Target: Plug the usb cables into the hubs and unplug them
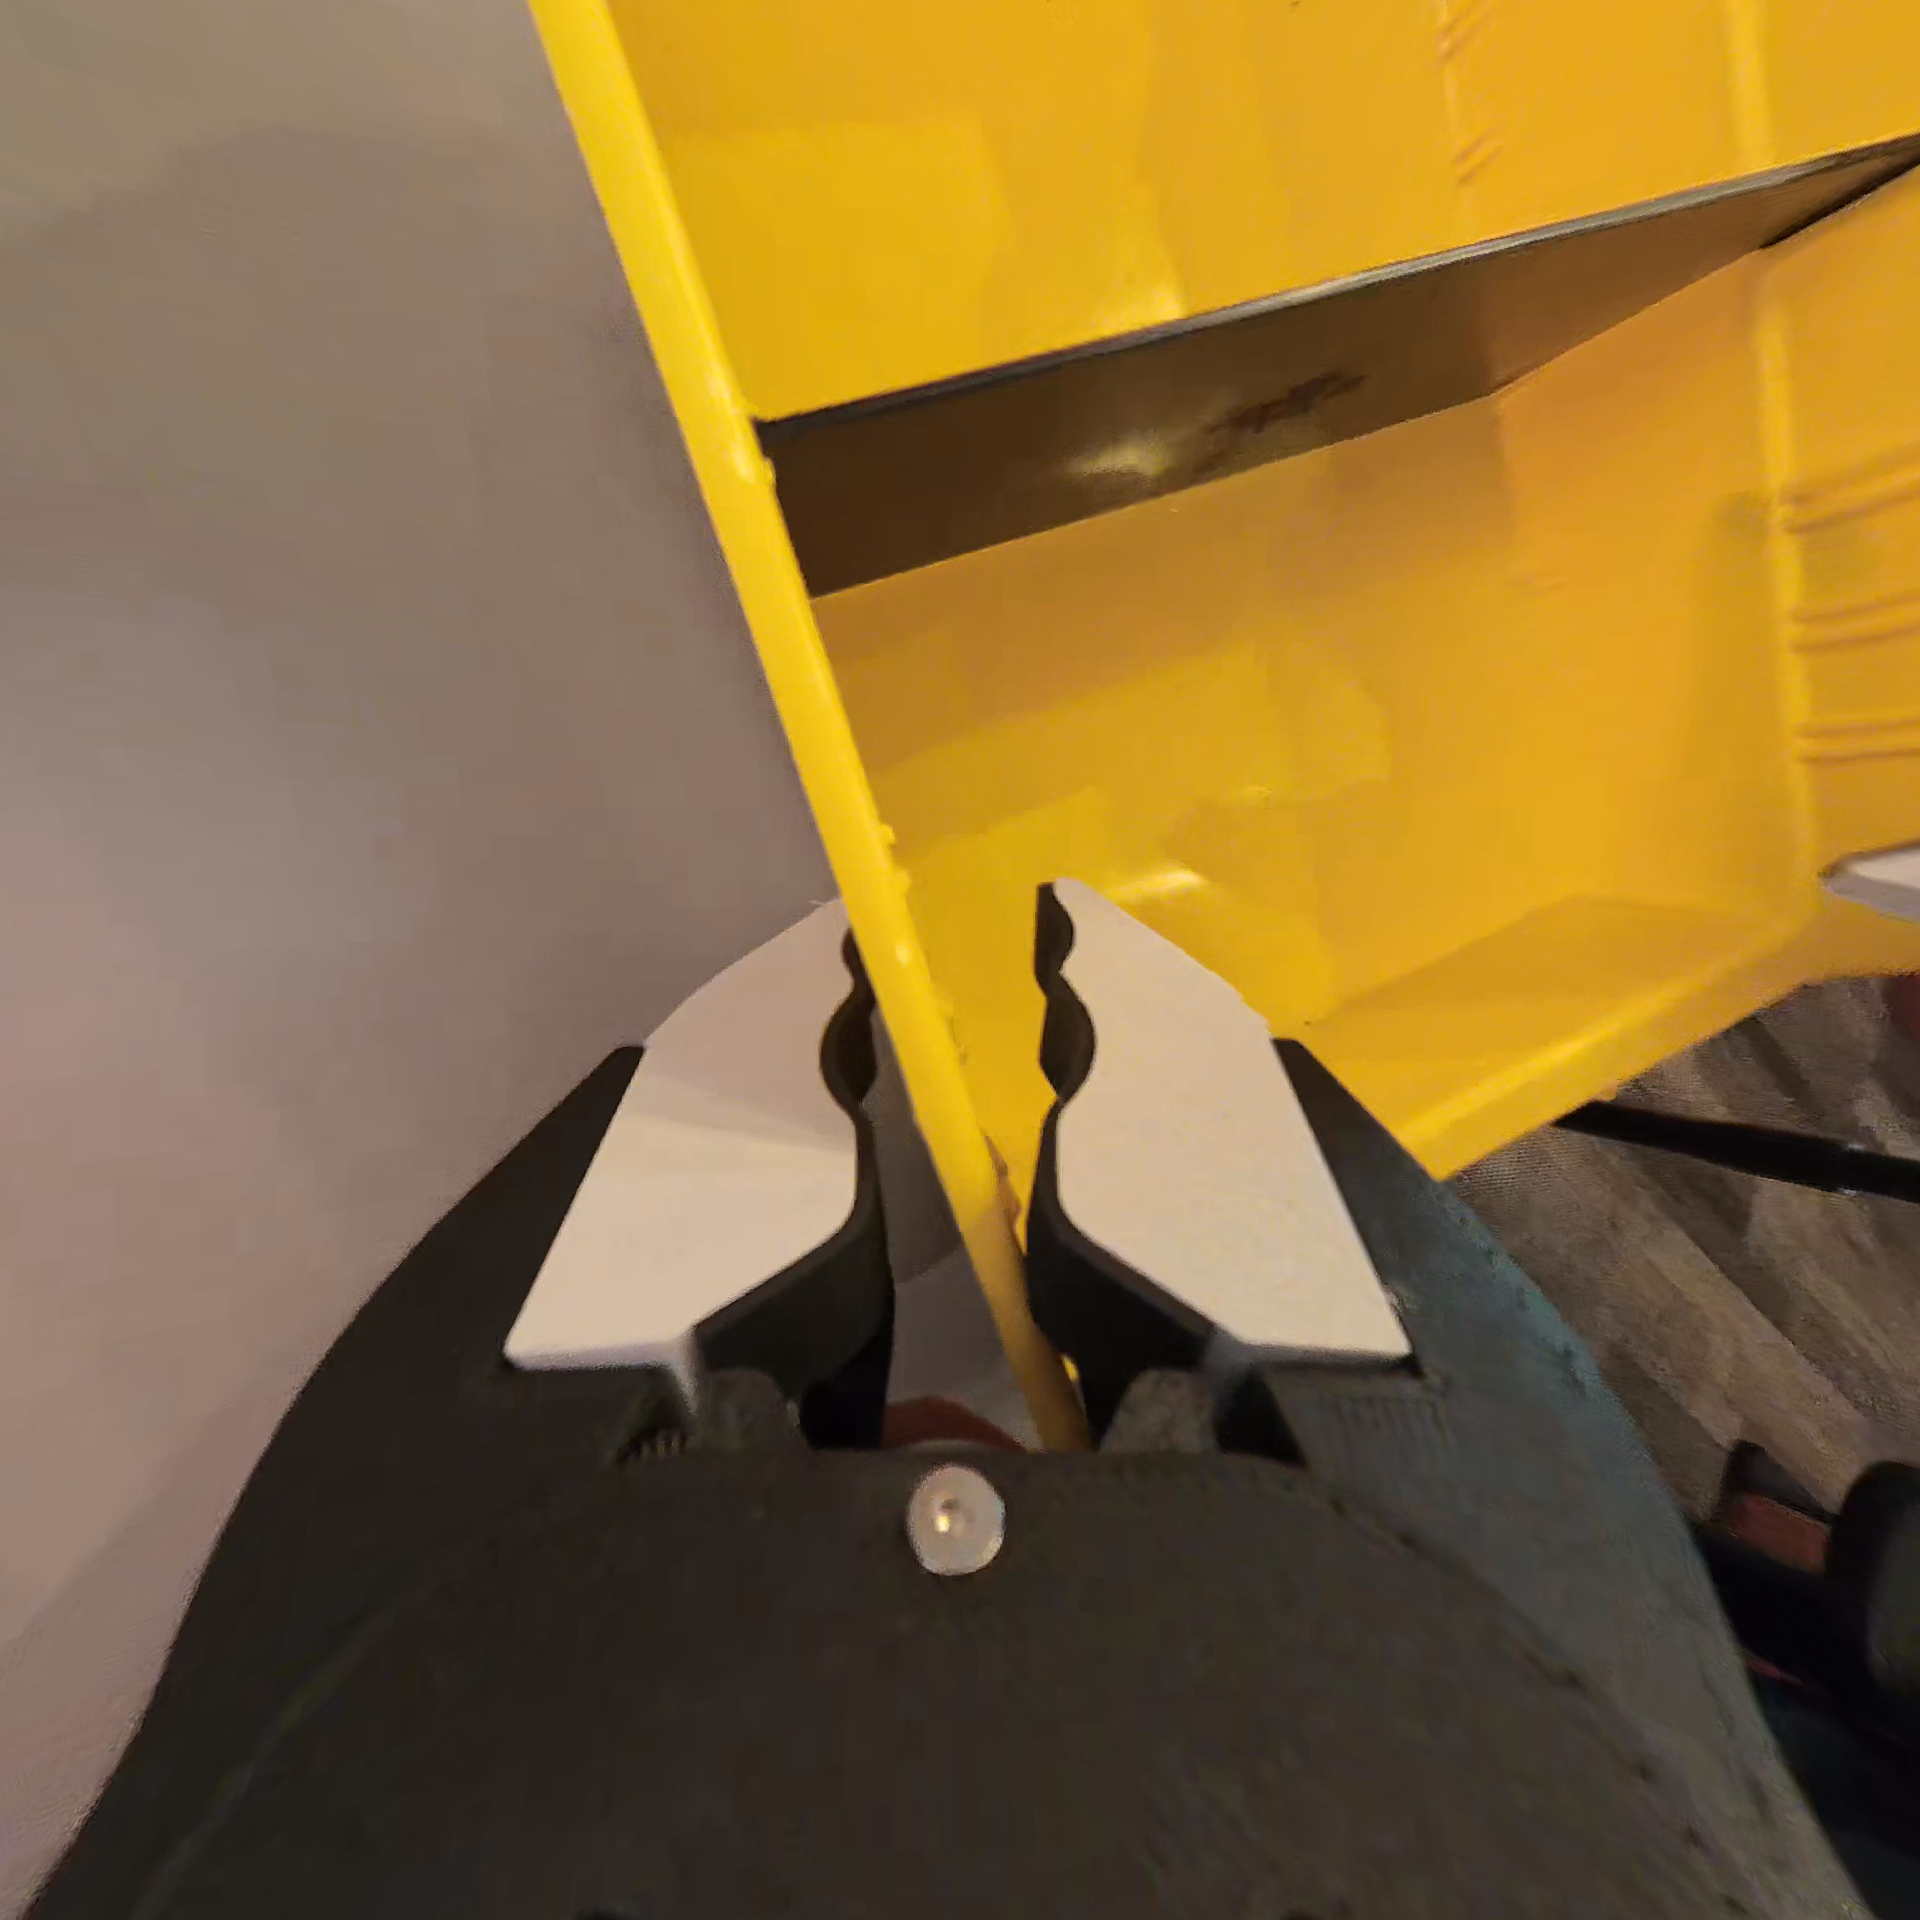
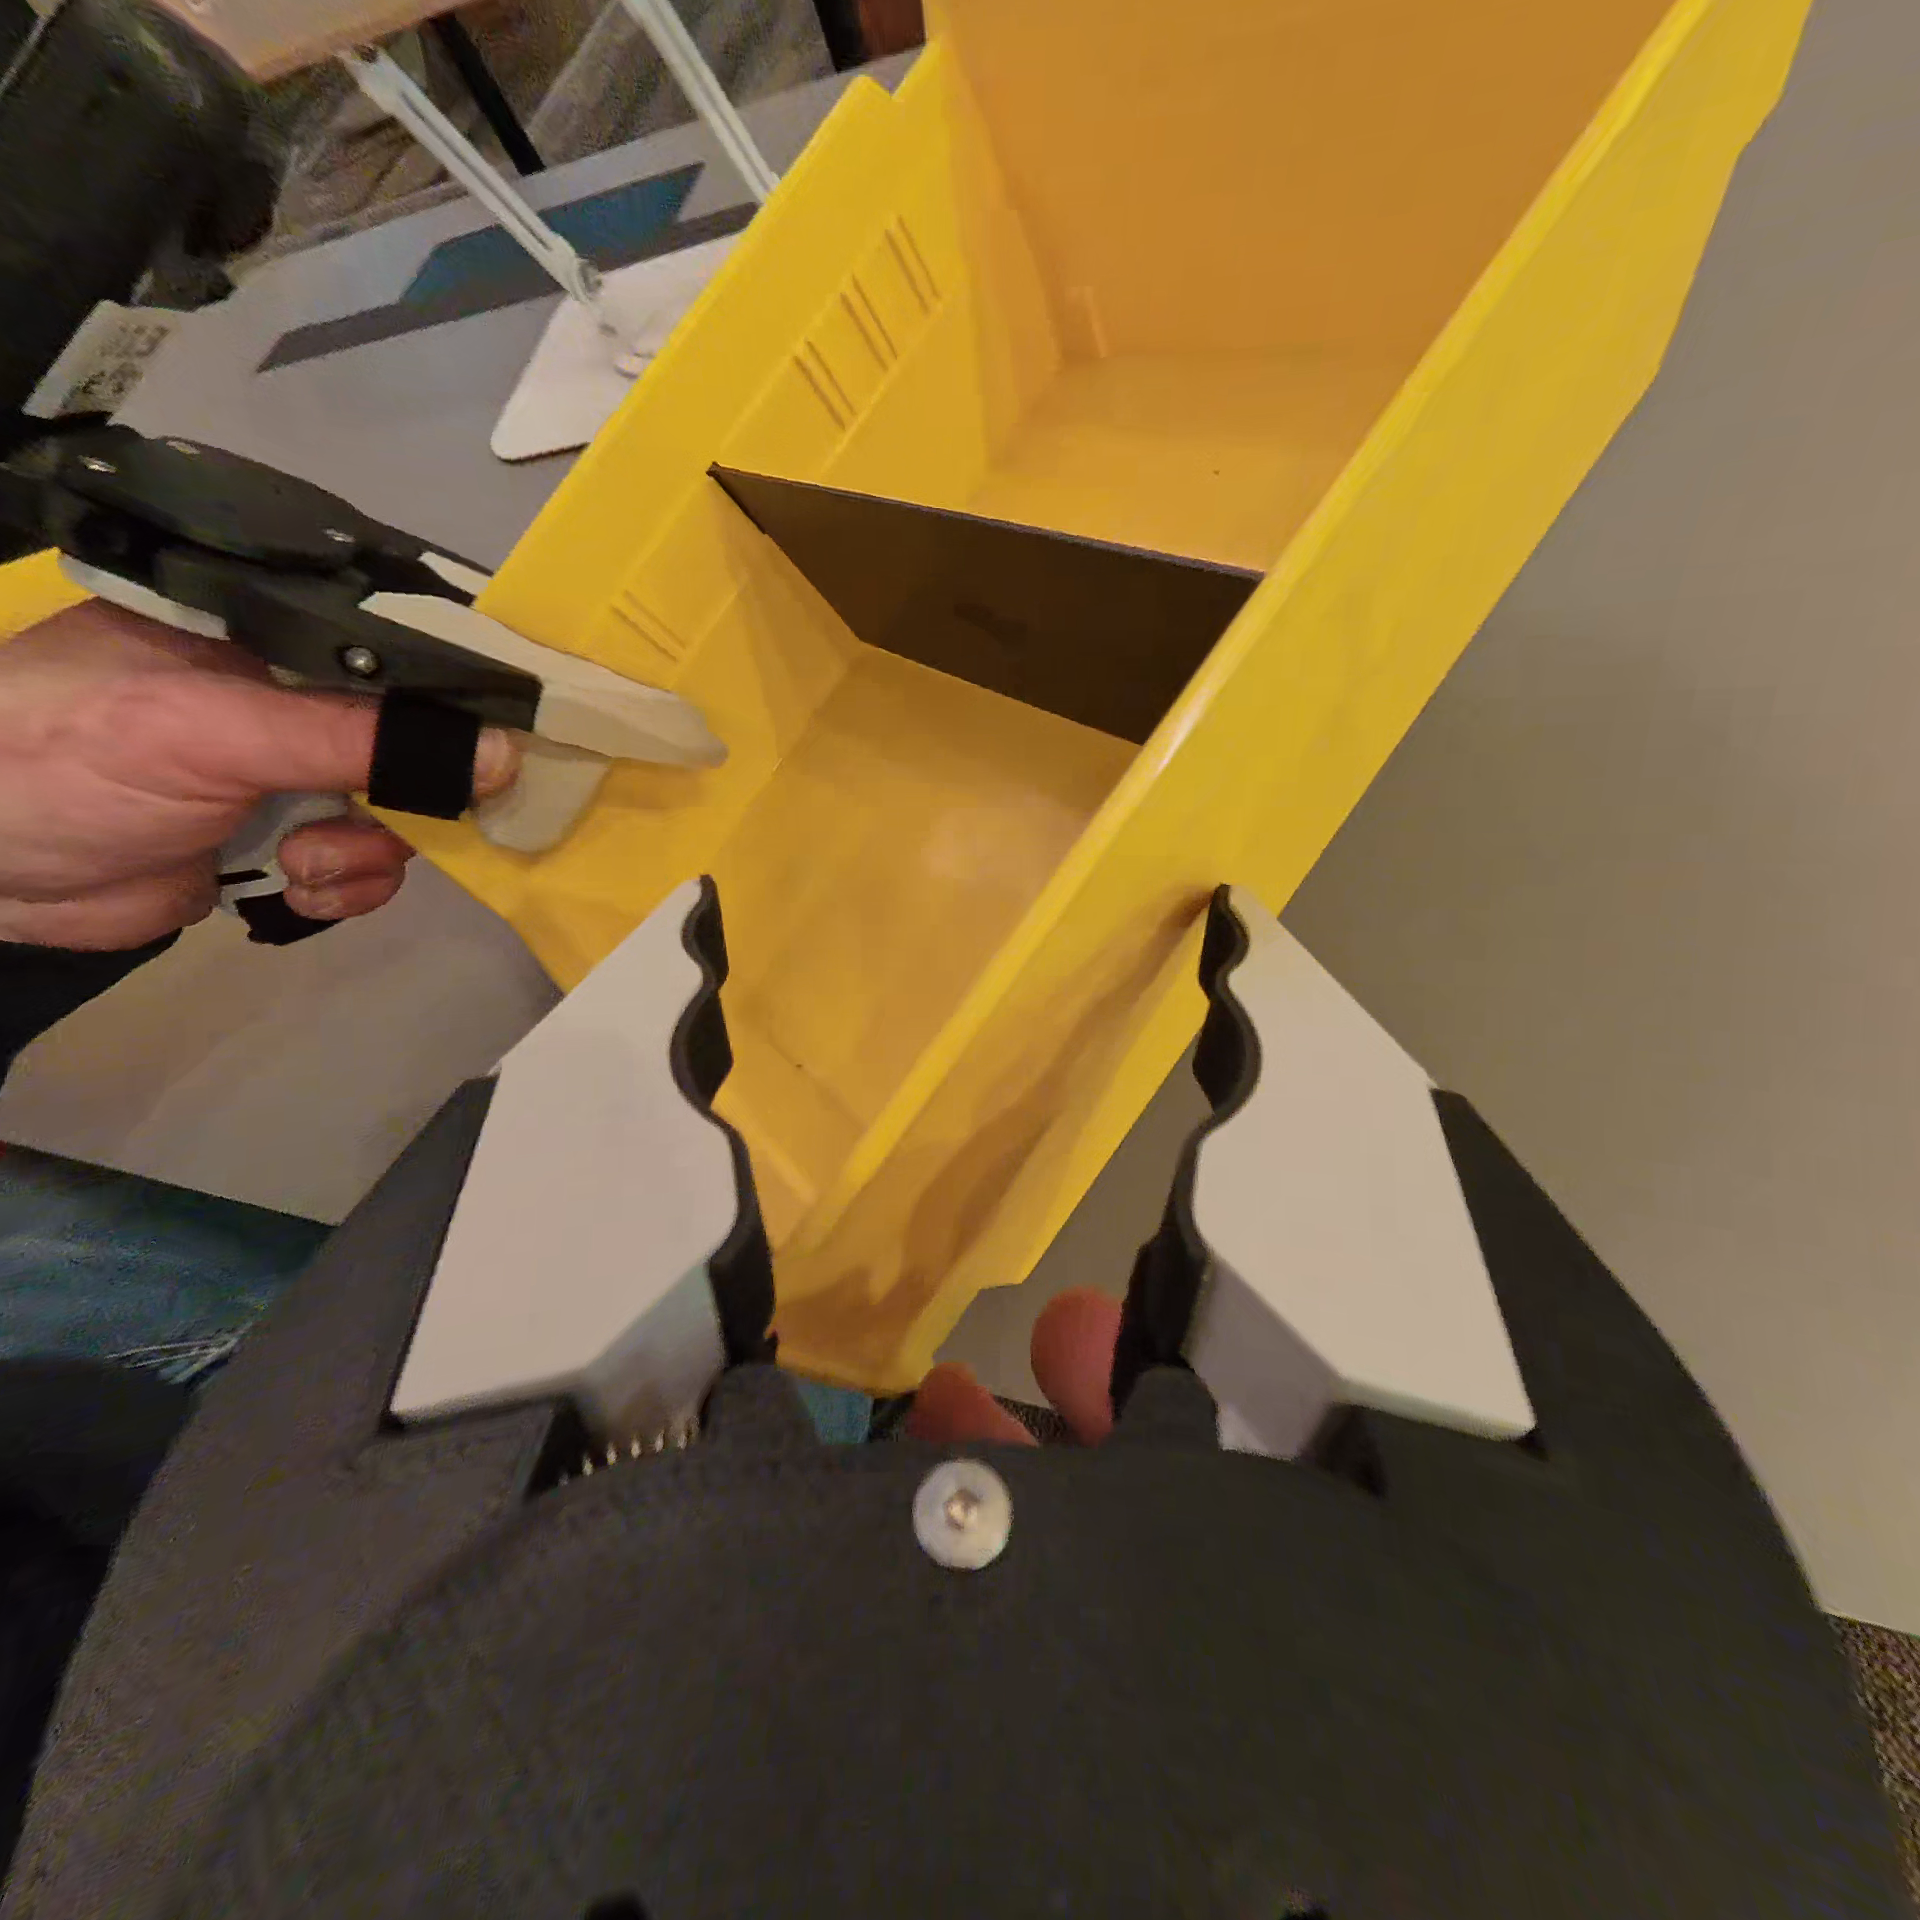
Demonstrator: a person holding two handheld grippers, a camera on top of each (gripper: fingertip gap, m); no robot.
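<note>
No usb cable or hub shows in either view. A yellow plastic bin (image 2: 1195, 260) with a black divider (image 2: 1018, 623) across it lies over the grey table (image 2: 1662, 727); both compartments look empty. My left gripper (image 1: 945, 935) is shut on the bin's (image 1: 1247, 727) thin side wall, which runs between its fingers. It also shows in the right wrist view (image 2: 644, 774), held by a hand (image 2: 156, 769) at the bin's left wall. My right gripper (image 2: 961, 914) is open, its fingers wide apart around the bin's near end and right wall. The divider (image 1: 1143, 436) shows in the left wrist view too.
A white stand base (image 2: 561, 384) with thin white legs stands on the table behind the bin's left side, next to a blue and dark patch (image 2: 551, 249). Patterned carpet (image 1: 1662, 1195) and a black rod or cable (image 1: 1766, 1143) show below the bin.
</note>
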